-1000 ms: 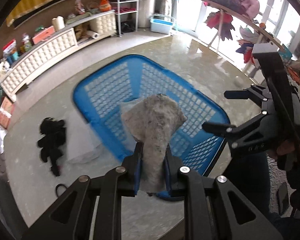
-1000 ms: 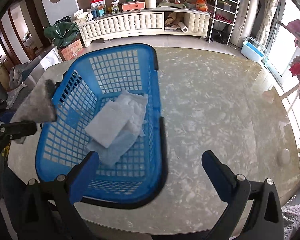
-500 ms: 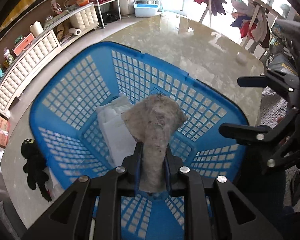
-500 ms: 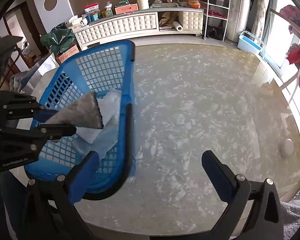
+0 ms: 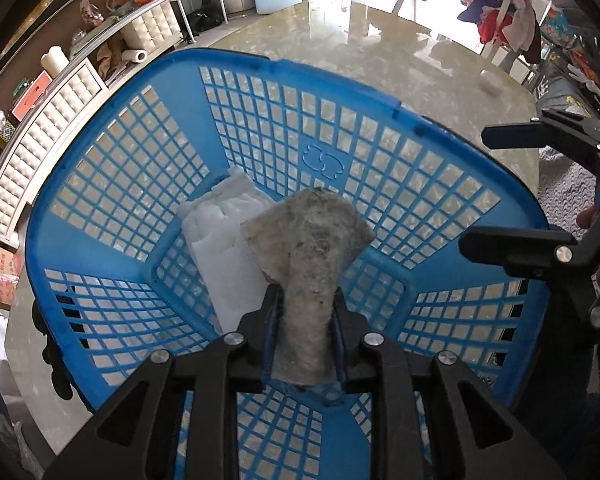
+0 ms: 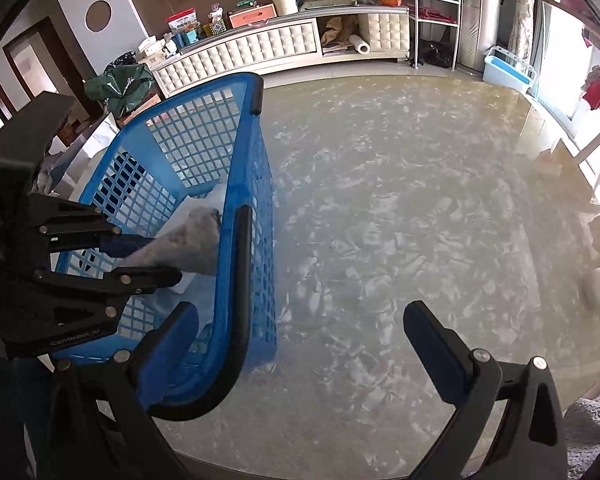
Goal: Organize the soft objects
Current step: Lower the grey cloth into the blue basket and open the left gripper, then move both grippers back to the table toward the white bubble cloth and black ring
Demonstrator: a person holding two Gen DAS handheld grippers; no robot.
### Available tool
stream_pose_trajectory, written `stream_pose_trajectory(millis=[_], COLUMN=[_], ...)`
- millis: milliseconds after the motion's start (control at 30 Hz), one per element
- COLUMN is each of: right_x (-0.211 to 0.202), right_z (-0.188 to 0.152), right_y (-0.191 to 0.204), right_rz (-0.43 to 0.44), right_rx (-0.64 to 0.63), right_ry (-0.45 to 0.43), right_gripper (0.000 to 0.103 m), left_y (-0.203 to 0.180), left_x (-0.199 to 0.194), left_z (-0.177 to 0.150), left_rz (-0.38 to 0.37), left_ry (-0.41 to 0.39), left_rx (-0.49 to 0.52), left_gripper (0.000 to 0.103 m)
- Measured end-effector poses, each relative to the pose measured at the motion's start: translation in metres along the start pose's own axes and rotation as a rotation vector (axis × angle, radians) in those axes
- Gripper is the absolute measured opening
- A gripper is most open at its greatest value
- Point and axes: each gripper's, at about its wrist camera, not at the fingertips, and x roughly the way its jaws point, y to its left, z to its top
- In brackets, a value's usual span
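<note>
With white folded cloths [image 5: 224, 256] already in the blue basket [image 5: 260, 76], the left gripper [image 5: 305, 332], jaws just easing apart, grips the grey cloth [image 5: 312, 248] above its floor; the right gripper [image 6: 300, 328] at 3 o'clock stands wide, empty.

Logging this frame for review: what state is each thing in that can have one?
Blue plastic lattice basket: upright on the table, holding cloths.
Grey fuzzy cloth: between the pads, over the basket.
White folded cloth: flat on the basket floor.
Left gripper: jaws just eased, cloth between them.
Right gripper: open, empty.
</note>
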Motion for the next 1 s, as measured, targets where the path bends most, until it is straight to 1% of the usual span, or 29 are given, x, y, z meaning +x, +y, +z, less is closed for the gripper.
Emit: stream_pose_trajectory(millis=[100,167,200,267,300,333,367,400,433,500,667,767,800,833,900,967,1000], right_x=[0.003,0.004,0.004,0.004,0.004,0.004,0.004,0.004,0.004,0.005,0.003,-0.002,-0.005,-0.007,-0.012,-0.018,-0.022], right_z=[0.001,0.002,0.002,0.0,-0.001,-0.001,-0.002,-0.002,-0.003,-0.003,-0.003,-0.003,-0.003,-0.003,-0.002,-0.002,-0.001], right_y=[0.0,0.001,0.001,0.003,0.004,0.004,0.005,0.005,0.005,0.005,0.009,0.012,0.013,0.014,0.017,0.022,0.025], right_rz=[0.012,0.018,0.021,0.027,0.029,0.033,0.036,0.037,0.037,0.038,0.021,0.016,0.015,0.013,0.009,0.005,0.001], right_rx=[0.009,0.016,0.019,0.019,0.017,0.017,0.019,0.023,0.026,0.028,0.024,0.021,0.021,0.021,0.02,0.016,0.011], right_ry=[0.012,0.018,0.02,0.023,0.023,0.025,0.027,0.029,0.029,0.031,0.034,0.027,0.023,0.021,0.015,0.006,0.0], right_gripper=[0.103,0.103,0.103,0.103,0.103,0.103,0.103,0.103,0.103,0.103,0.103,0.103,0.103,0.103,0.103,0.103,0.103], left_y=[0.001,-0.001,-0.002,-0.005,-0.005,-0.005,-0.005,-0.004,-0.003,-0.001,0.004,0.005,0.006,0.005,0.006,0.007,0.008], left_x=[0.002,0.004,0.004,0.006,0.007,0.009,0.01,0.009,0.008,0.007,0.002,-0.012,-0.018,-0.024,-0.041,-0.059,-0.066], left_z=[0.0,-0.001,-0.002,-0.004,-0.006,-0.006,-0.008,-0.009,-0.009,-0.01,-0.013,-0.017,-0.018,-0.019,-0.023,-0.028,-0.03], left_rz=[-0.009,-0.025,-0.02,-0.003,0.005,0.011,0.009,0.003,0.001,0.017,0.012,0.027,0.043,0.062,0.067,0.06,0.062], left_ry=[0.022,0.033,0.039,0.052,0.058,0.065,0.066,0.062,0.057,0.05,0.046,0.015,0.004,-0.008,-0.05,-0.097,-0.11], left_rx=[0.01,0.037,0.053,0.083,0.094,0.102,0.101,0.098,0.096,0.09,0.07,0.062,0.059,0.056,0.051,0.047,0.044], left_gripper=[0.022,0.022,0.024,0.03,0.036,0.038,0.038,0.042,0.049,0.055,0.058,0.062,0.067,0.075,0.084,0.085,0.089])
